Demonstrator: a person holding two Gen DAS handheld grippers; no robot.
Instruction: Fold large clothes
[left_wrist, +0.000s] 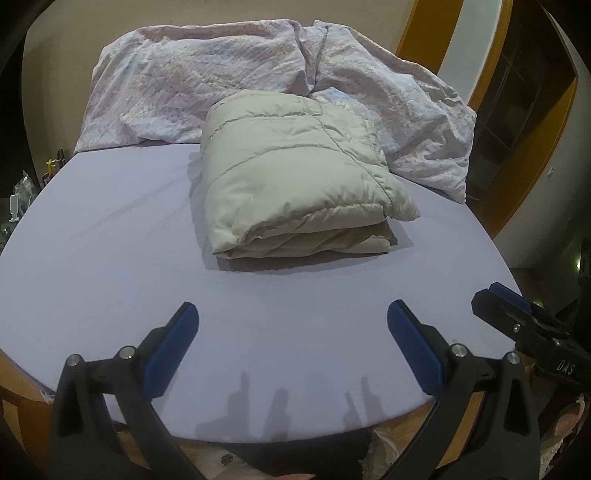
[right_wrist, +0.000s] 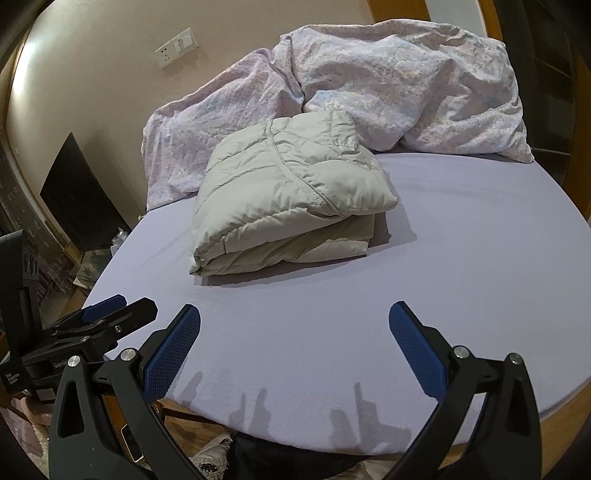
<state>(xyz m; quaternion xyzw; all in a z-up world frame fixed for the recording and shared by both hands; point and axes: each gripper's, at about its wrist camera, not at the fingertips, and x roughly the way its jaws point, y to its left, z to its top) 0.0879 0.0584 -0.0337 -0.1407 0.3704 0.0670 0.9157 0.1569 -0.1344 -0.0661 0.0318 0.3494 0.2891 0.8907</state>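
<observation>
A pale beige puffer jacket (left_wrist: 295, 173) lies folded into a thick bundle in the middle of the lavender bed sheet (left_wrist: 110, 240); the right wrist view shows the same jacket (right_wrist: 288, 192) from the other side. My left gripper (left_wrist: 291, 314) stands open over the near edge of the bed, well short of the jacket, with nothing between its blue pads. My right gripper (right_wrist: 293, 314) is open too, at a similar distance, and holds nothing. Each gripper appears at the edge of the other's view: the right gripper (left_wrist: 502, 299), the left gripper (right_wrist: 110, 306).
A crumpled pale floral duvet (left_wrist: 229, 74) is heaped along the head of the bed behind the jacket. A wooden bed frame (right_wrist: 554, 424) rims the mattress. A dark panel (right_wrist: 81, 195) leans on the wall at left, below a wall socket (right_wrist: 177, 46).
</observation>
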